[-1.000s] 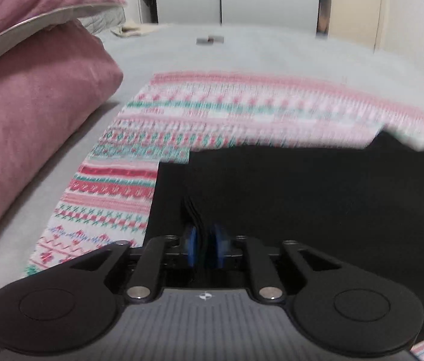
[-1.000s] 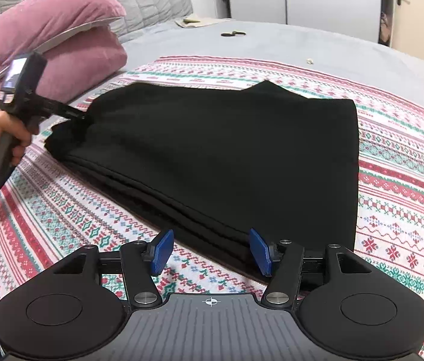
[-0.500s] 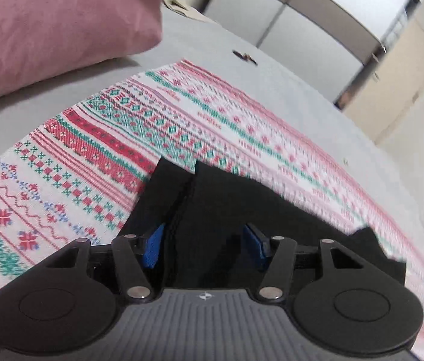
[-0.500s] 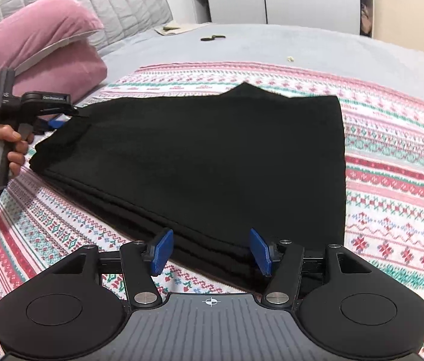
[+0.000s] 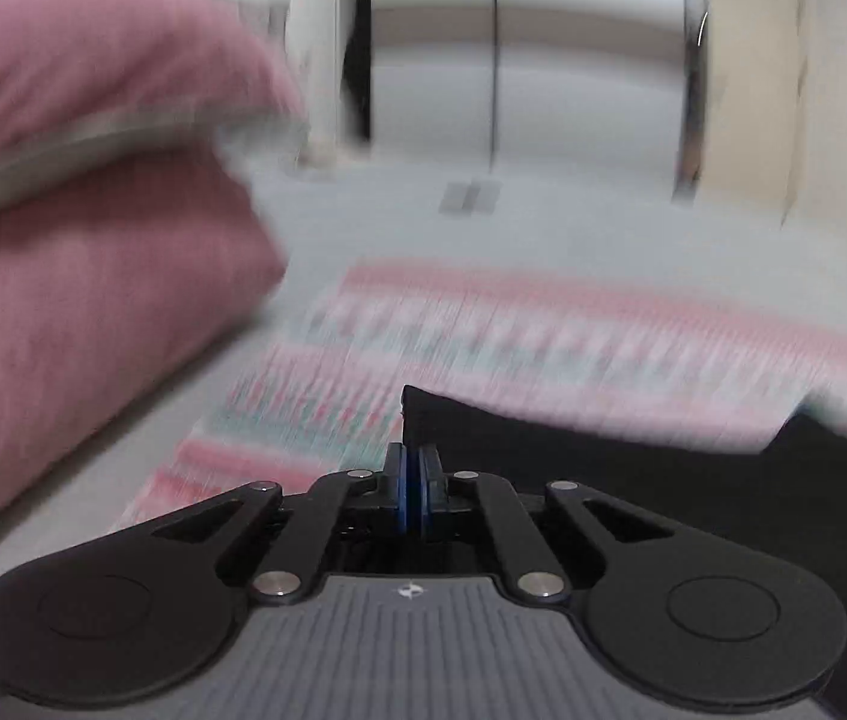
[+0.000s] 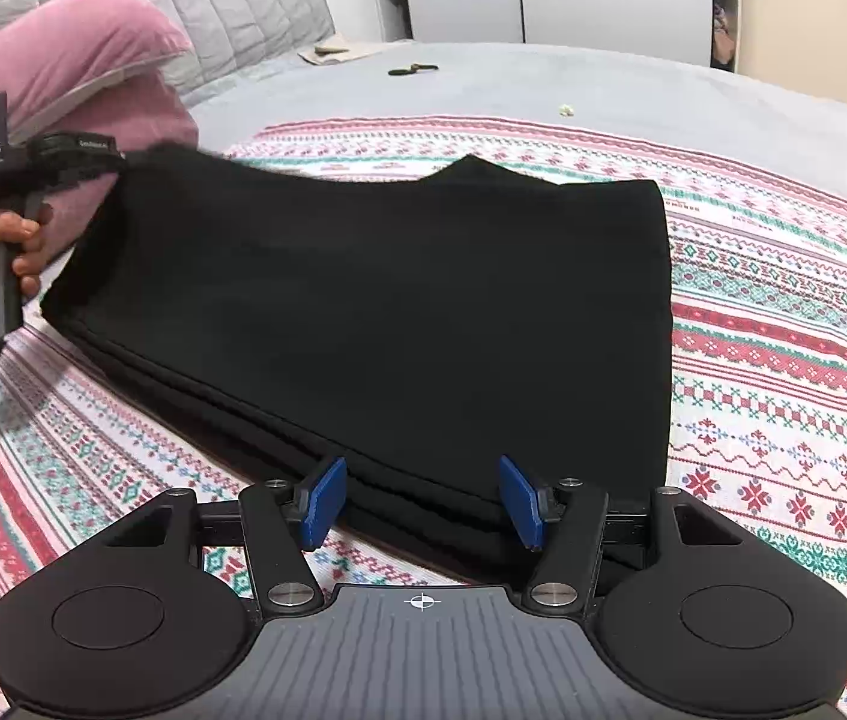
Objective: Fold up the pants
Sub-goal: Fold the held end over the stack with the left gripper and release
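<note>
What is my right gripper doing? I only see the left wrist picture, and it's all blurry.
Observer: The right gripper is open. Its blue pads sit either side of the near edge of the black pants, not pinching.
Child: Did my left one grab anything?
Observer: The left gripper has just been closing and is shut on the pants' far left corner. In the right wrist view that corner looks lifted a bit off the patterned blanket.
Child: Are the pants folded?
Observer: Yes, several layers show stacked along the near edge.
</note>
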`<state>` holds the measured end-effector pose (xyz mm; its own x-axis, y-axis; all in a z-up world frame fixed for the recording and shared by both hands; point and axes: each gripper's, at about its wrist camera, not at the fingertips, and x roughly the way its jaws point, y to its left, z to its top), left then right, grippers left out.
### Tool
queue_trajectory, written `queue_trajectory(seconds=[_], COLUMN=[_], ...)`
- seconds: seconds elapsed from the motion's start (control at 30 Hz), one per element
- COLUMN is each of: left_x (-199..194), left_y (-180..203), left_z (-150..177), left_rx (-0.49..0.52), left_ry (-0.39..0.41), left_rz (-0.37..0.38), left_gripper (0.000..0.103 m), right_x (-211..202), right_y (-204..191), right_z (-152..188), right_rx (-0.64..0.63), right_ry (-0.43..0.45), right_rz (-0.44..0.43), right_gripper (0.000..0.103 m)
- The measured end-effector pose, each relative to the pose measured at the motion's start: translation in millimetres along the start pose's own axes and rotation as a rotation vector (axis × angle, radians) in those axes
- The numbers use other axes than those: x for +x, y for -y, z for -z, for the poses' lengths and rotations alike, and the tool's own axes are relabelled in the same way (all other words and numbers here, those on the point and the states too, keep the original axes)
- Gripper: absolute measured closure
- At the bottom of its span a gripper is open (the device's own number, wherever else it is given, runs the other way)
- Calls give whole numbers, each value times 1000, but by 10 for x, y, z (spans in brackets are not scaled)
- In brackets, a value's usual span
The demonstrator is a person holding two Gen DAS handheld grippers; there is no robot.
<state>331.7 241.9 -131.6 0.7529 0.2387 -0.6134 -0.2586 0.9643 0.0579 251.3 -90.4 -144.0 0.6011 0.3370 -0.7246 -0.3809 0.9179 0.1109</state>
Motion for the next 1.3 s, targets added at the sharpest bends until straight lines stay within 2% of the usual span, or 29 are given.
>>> queue_trajectory(seconds=[0.03,0.07,0.17,0.23,0.3,0.37,0.5,0.6,0.7,0.77,0.8,0.87,0.93,1.0,1.13,1.23,1.3], left_x=[128,214,161,27,-74,-180,-364,-394,-321,-392,-470,-642,-821,-889,-646,-605,-584], left_y=[-12,-57,-303,-313,-192,-36,327,630,876,968,1039,1157,1338,1457,1405,1338,1295], left_z=[37,74,41,-17,-33,5,114,299,546,615,621,606,619,672,784,822,836], left_rx=[-1,-18,-180,-213,-179,-145,-89,17,83,54,39,31,110,194,175,165,161], left_ry=[-88,-142,-127,-99,-106,-107,-128,-151,-229,-232,-240,-222,-165,-117,-199,-184,-177], left_rz=[-77,-115,-43,-27,-38,-17,102,161,122,97,125,211,243,234,208,174,166], left_gripper=[69,68,65,60,60,59,48,44,41,35,32,31,26,16,16,5,2], right_x=[6,12,15,5,-4,-7,26,45,153,216,207,158,33,-77,-102,133,289], right_y=[0,0,4,1,4,17,40,70,140,184,182,147,111,66,5,68,146], right_z=[2,2,1,-4,-15,-35,-61,-64,-24,26,31,-6,-60,-101,-155,-118,-60], right_rx=[-2,-3,2,1,-4,-4,4,17,28,42,37,24,22,23,11,15,41], right_ry=[-1,-3,-6,-3,3,8,6,14,-22,-51,-47,-46,13,72,142,101,46], right_rz=[0,2,9,12,19,31,57,72,98,96,96,106,84,53,56,135,172], right_gripper=[47,47,45,43,42,42,42,42,42,42,42,42,42,41,41,41,41])
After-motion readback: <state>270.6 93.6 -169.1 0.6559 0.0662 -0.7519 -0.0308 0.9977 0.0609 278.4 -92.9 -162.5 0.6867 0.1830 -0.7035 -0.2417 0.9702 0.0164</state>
